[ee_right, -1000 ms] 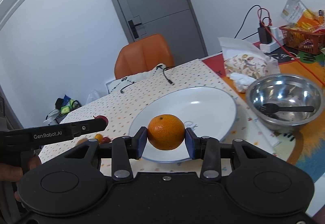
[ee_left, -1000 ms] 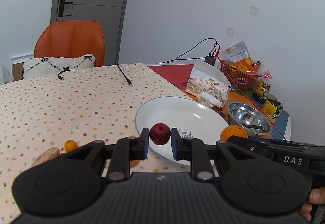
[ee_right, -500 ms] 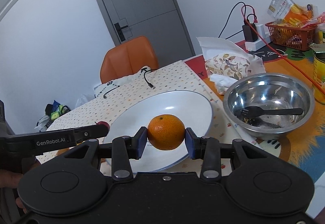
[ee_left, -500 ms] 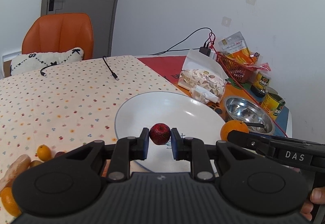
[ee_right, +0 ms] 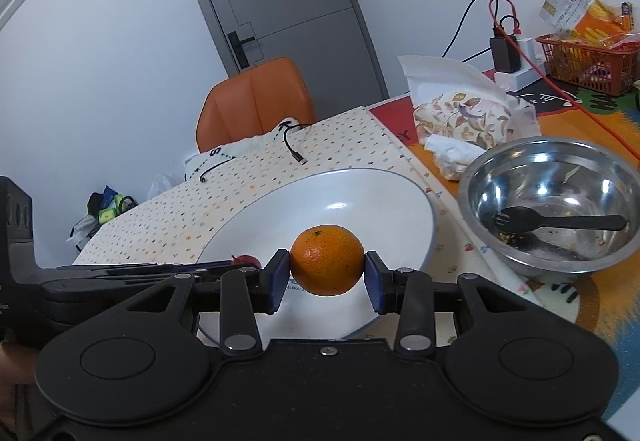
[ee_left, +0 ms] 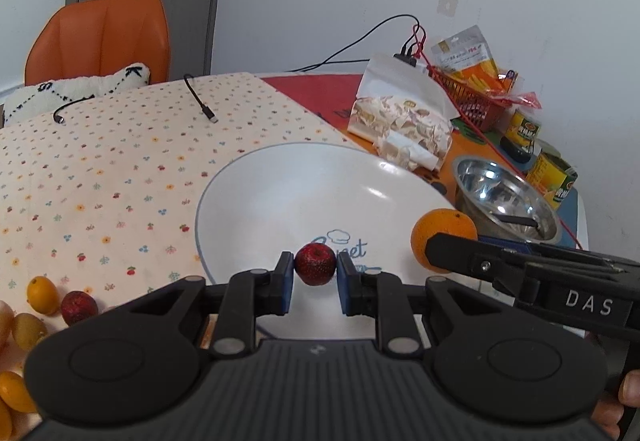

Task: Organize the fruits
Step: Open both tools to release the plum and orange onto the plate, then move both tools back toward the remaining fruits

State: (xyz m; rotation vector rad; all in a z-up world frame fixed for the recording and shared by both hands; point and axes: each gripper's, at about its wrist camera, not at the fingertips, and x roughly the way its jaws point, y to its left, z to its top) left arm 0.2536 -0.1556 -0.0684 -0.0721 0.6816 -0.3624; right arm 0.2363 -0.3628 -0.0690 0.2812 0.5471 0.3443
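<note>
Small red fruit (ee_left: 315, 264) was pinched between the blue pads of the left gripper (ee_left: 314, 283), held over the near part of the white plate (ee_left: 256, 201); it covered part of the blue print on the plate. Orange (ee_right: 327, 260) was clamped in the right gripper (ee_right: 326, 281), also above the plate's near rim. From the left wrist view the right tool's finger hid the orange's lower right side. From the right wrist view only a sliver of the red fruit showed behind the left tool's arm. Loose fruits (ee_left: 42, 295) lay left of the left gripper, partly cut off by the tool body and frame edge; kinds unclear. Steel bowl (ee_right: 556, 201) with black fork (ee_right: 552, 222) sat right of the right gripper
</note>
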